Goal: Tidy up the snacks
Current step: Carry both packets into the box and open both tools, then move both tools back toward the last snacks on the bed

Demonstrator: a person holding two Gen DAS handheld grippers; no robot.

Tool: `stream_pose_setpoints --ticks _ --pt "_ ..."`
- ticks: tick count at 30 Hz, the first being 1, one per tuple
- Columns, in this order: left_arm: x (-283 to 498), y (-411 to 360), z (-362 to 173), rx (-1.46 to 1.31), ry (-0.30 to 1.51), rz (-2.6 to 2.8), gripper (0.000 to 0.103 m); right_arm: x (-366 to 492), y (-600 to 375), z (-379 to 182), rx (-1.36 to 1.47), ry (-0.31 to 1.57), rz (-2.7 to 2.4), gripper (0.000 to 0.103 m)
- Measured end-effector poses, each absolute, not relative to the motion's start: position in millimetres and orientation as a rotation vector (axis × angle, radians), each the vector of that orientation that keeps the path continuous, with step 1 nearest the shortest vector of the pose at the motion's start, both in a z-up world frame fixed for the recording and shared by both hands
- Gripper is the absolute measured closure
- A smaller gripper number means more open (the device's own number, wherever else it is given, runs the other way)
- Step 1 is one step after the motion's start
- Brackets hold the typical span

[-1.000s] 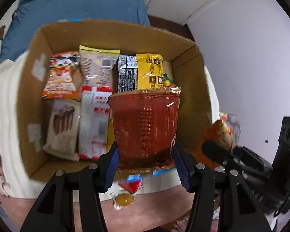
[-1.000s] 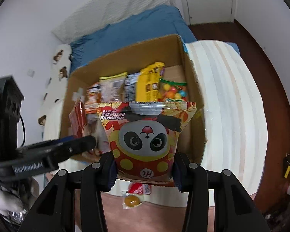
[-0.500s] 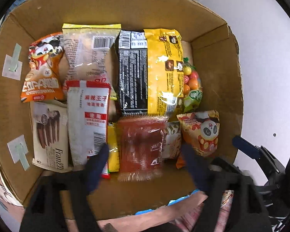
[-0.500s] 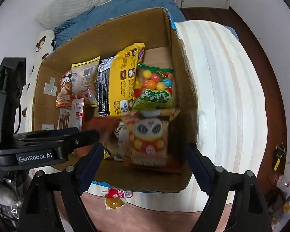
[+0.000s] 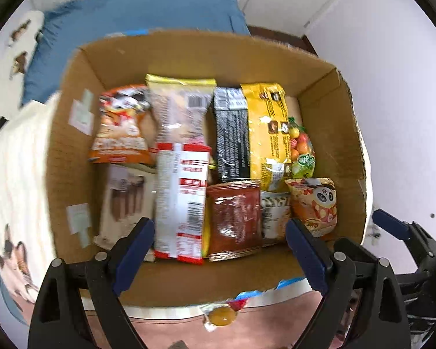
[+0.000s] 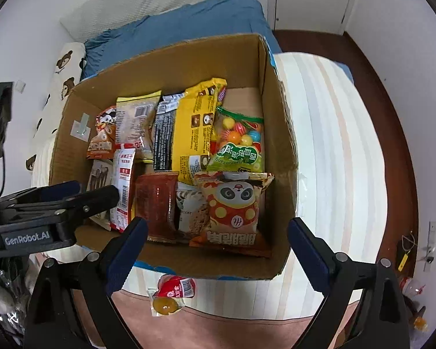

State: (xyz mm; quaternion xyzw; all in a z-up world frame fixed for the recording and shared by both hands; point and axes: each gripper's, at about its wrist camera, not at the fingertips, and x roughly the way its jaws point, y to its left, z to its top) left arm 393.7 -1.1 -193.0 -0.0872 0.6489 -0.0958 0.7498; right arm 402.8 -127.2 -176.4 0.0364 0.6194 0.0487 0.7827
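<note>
Nearly done: both jaw sets opening on nothing, left gripper (image 5: 219, 250) and right gripper (image 6: 216, 245) hovering over cardboard box (image 6: 279, 133), packets lying inside, one loose candy (image 6: 171, 295) waiting outside at 6 o'clock.

A cardboard box (image 6: 171, 58) holds snack packets lying flat, with a dark red pouch (image 6: 157, 203) and an orange panda bag (image 6: 235, 206) nearest its front wall.

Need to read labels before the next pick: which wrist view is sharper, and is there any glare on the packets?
Right wrist view: sharp, the panda packet print legible. Left wrist view: motion-blurred, worst on the orange packet; glare on the yellow packet. Both bend at the edges.
</note>
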Motion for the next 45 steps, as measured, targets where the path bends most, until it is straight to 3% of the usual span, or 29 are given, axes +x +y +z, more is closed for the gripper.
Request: stream_pose_setpoints --ticks 28,39,45 --pt "231 23 -47 -0.068 0.924 -0.023 0.01 253 -114 -46 0.054 0.948 0.138 0.005" --pt "191 20 -35 -0.055 0.857 0.007 0.01 216 -118 -28 0.107 0.882 0.164 0.005" --pt "191 14 -83 -0.062 0.973 0.013 0.01 213 -137 -77 0.194 0.996 0.153 0.005"
